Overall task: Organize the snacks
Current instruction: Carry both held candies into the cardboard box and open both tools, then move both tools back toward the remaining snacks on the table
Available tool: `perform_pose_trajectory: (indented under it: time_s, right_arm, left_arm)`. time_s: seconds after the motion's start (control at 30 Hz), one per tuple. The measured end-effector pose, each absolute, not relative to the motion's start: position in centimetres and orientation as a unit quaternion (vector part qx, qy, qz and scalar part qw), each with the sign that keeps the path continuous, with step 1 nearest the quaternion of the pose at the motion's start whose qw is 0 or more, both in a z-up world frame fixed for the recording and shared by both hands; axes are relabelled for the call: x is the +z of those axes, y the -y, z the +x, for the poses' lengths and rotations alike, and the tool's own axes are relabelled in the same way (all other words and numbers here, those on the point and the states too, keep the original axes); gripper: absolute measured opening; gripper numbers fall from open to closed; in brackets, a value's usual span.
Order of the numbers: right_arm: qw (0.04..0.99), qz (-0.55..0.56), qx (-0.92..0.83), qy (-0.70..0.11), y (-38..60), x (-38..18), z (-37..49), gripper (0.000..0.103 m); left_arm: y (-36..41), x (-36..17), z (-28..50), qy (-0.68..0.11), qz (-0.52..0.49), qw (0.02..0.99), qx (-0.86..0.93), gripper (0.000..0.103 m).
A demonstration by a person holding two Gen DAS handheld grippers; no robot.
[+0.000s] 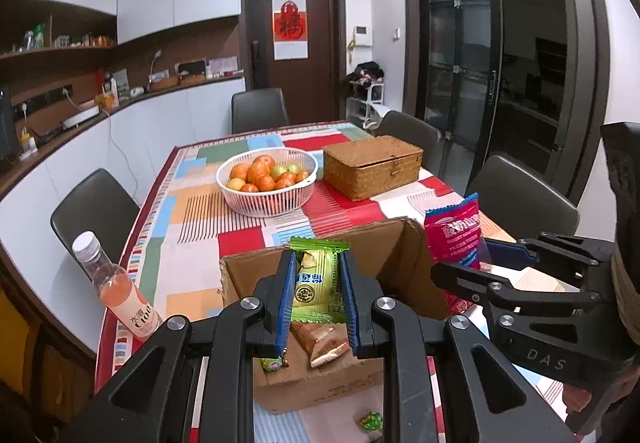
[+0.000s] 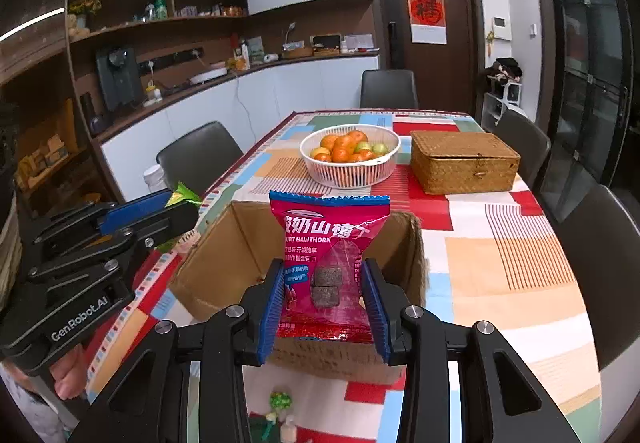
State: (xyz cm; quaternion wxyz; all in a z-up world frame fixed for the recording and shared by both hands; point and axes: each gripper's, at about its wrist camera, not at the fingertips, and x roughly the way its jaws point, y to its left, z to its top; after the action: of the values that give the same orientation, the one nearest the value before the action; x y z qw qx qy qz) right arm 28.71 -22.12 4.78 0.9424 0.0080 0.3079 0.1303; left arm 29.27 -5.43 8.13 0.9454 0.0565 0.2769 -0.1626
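Note:
My left gripper (image 1: 318, 275) is shut on a green snack packet (image 1: 318, 279), held upright over an open cardboard box (image 1: 248, 275). Inside the box lie a tan wrapped biscuit (image 1: 326, 343) and a small green sweet (image 1: 272, 363). My right gripper (image 2: 324, 283) is shut on a red yogurt hawthorn packet (image 2: 330, 243), also above the cardboard box (image 2: 224, 243). In the left wrist view the red packet (image 1: 454, 231) and the right gripper (image 1: 484, 263) show at the right. The left gripper (image 2: 160, 211) with a green packet corner (image 2: 182, 197) appears at the left of the right wrist view.
A white basket of fruit (image 1: 267, 179) and a lidded wicker box (image 1: 372, 167) stand further back on the patchwork tablecloth (image 1: 192, 211). A pink drink bottle (image 1: 116, 291) stands at the table's left edge. A green wrapped sweet (image 1: 370, 421) lies before the box. Dark chairs surround the table.

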Motion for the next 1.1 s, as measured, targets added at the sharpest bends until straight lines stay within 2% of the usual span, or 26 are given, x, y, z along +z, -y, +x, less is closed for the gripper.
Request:
perform_pose_trajectory:
  time_s: [0.37,0.43,0.47,0.5,0.57,1.1]
  right_arm:
    - [0.938,-0.003,0.125,-0.323,21.1,3.8,32.0,0.039]
    - [0.938,-0.001,0.123,-0.324,21.0,3.6,32.3,0.039]
    - [0.939,0.001,0.118,-0.323,21.1,3.5,32.5,0.04]
    - [0.94,0.002,0.105,-0.325,21.1,3.4,32.6,0.042]
    - [0.941,0.006,0.094,-0.324,21.3,3.2,32.4,0.06]
    - [0.945,-0.008,0.116,-0.305,22.1,3.1,24.7,0.06]
  left_arm:
    - [5.1,5.8,32.8,-0.32,0.054,0.934,-0.147,0.023]
    - [5.2,5.7,33.1,-0.323,0.056,0.934,-0.139,0.03]
    - [5.2,5.6,33.2,-0.325,0.058,0.935,-0.134,0.043]
    - [5.1,5.7,33.0,-0.323,0.06,0.936,-0.128,0.051]
    - [5.0,5.9,32.4,-0.313,0.064,0.941,-0.116,0.052]
    - [5.6,6.0,23.8,-0.274,0.076,0.948,-0.14,0.058]
